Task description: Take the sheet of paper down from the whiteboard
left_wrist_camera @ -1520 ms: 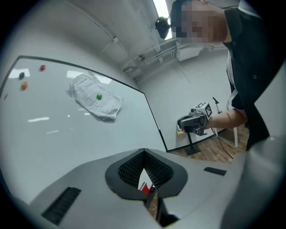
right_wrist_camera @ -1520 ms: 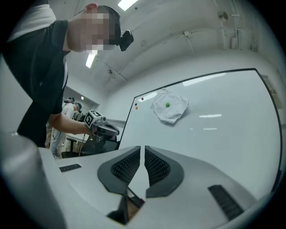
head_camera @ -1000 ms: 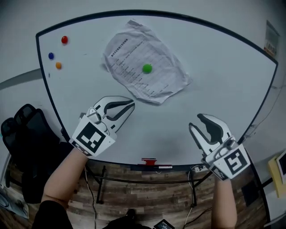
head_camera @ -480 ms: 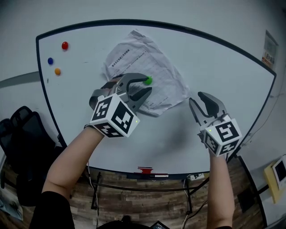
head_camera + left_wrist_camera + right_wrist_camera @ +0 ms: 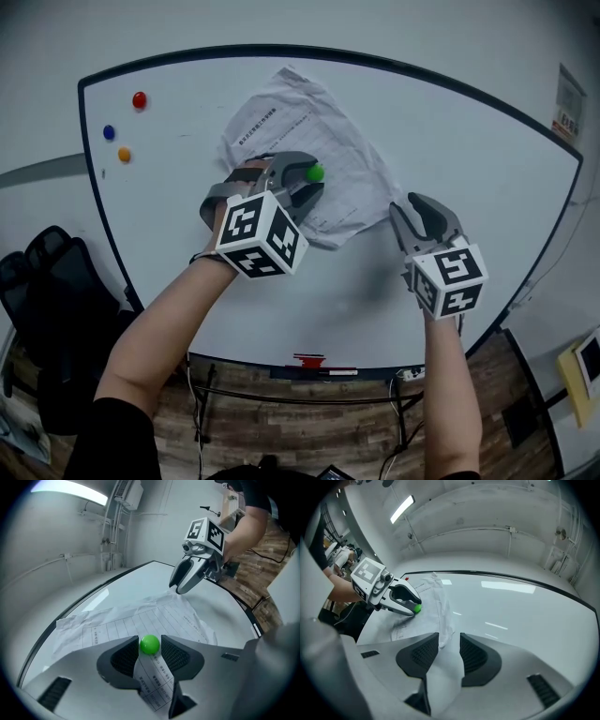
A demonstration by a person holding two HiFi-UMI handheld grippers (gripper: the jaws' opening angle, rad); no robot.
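A crumpled printed sheet of paper (image 5: pixel 300 131) hangs on the whiteboard (image 5: pixel 469 169), pinned by a green round magnet (image 5: pixel 316 172). My left gripper (image 5: pixel 312 178) is at the magnet, and its jaws are opening. In the left gripper view the magnet (image 5: pixel 150 644) sits between the fingertips without being squeezed, with the paper (image 5: pixel 140 620) behind it. My right gripper (image 5: pixel 412 208) stands open at the sheet's lower right edge. The right gripper view shows that edge of the paper (image 5: pixel 440 602) running between its jaws (image 5: pixel 449 641), which do not press on it.
Red (image 5: pixel 139 99), blue (image 5: pixel 109 132) and orange (image 5: pixel 124 155) magnets sit at the board's upper left. A red item (image 5: pixel 312 361) lies on the board's bottom ledge. A black chair (image 5: pixel 47 291) stands at the lower left on the wood floor.
Both grippers rose to the board. The left one went from shut below the paper to open around the green magnet. The right one moved left to the sheet's edge.
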